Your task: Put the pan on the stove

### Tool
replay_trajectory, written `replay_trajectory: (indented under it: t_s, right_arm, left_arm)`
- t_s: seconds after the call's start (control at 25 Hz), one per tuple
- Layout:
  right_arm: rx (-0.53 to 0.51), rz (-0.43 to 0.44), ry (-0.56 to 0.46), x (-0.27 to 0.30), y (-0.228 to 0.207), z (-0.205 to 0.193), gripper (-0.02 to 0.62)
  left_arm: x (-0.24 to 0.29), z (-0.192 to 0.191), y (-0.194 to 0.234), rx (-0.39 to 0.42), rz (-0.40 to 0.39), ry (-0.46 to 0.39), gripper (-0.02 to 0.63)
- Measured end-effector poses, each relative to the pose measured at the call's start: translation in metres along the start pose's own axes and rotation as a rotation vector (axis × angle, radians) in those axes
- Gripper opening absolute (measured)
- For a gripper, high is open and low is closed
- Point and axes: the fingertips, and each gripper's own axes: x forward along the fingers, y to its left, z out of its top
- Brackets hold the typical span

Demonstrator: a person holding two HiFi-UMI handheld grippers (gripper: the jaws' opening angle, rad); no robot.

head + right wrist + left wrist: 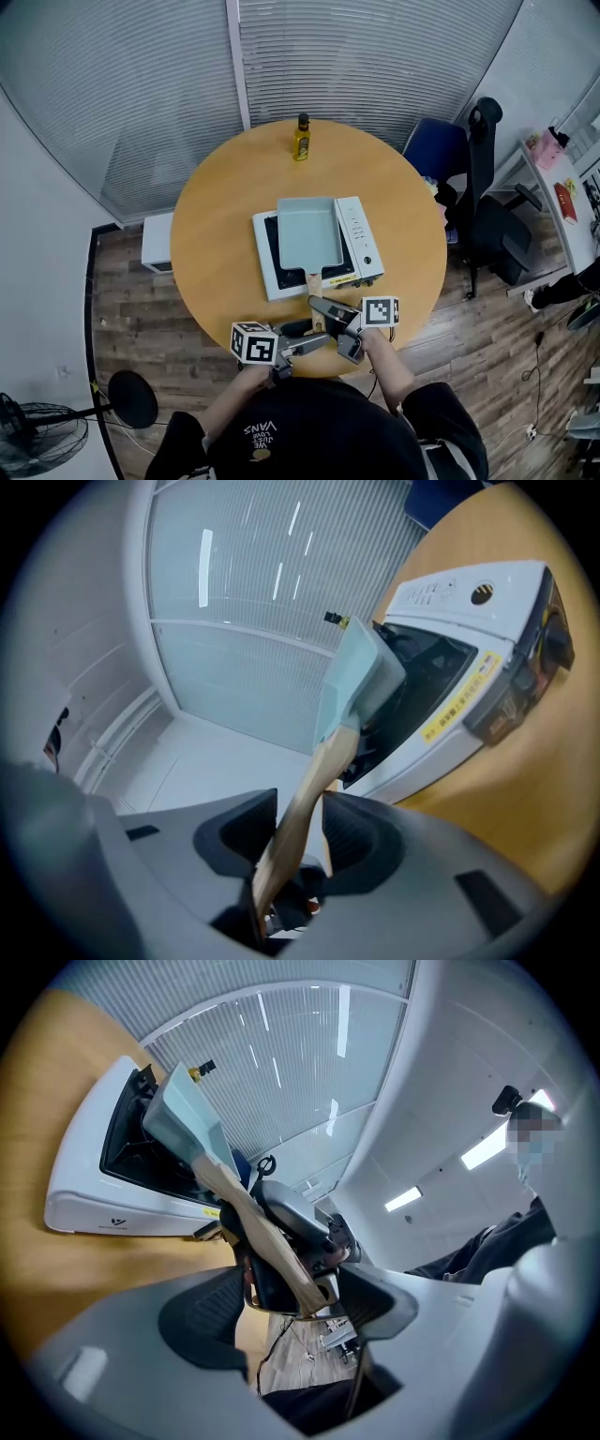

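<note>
A pale blue-green rectangular pan [307, 232] lies flat on the white portable stove [362, 234] in the middle of the round wooden table [216, 216]. Its wooden handle [314, 284] points toward me. My right gripper [328, 317] holds that handle: in the right gripper view the handle [314, 780] fills the gap between both pads of the gripper [300, 832]. My left gripper [305, 336] stands wide open just behind. In the left gripper view the handle's end [267, 1241] passes between its spread jaws [291, 1312] with room on each side.
A yellow bottle [301, 138] stands at the table's far edge. An office chair [478, 187] sits to the right, a white box [157, 242] on the floor to the left, and a fan [37, 431] at the lower left. Window blinds run along the far wall.
</note>
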Motion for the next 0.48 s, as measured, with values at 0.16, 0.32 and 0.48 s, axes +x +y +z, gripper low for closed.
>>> replay_trajectory:
  t_s: [0.16,0.32,0.48]
  right_arm:
    - [0.008,0.014,-0.011,-0.0012,0.0011,0.002,0.153]
    - [0.014,0.008,-0.009,-0.0032,-0.0002,0.0035,0.15]
    - [0.034,0.004,-0.01,-0.0059,-0.0022,0.004,0.147]
  left_arm:
    - [-0.0057,0.0009,-0.002,0.0,-0.005,0.001,0.302]
    - [-0.0088,0.0015,-0.0015,0.001,-0.012,0.004,0.301]
    - [-0.0109,0.0014,-0.0016,0.008,-0.014,0.013,0.302]
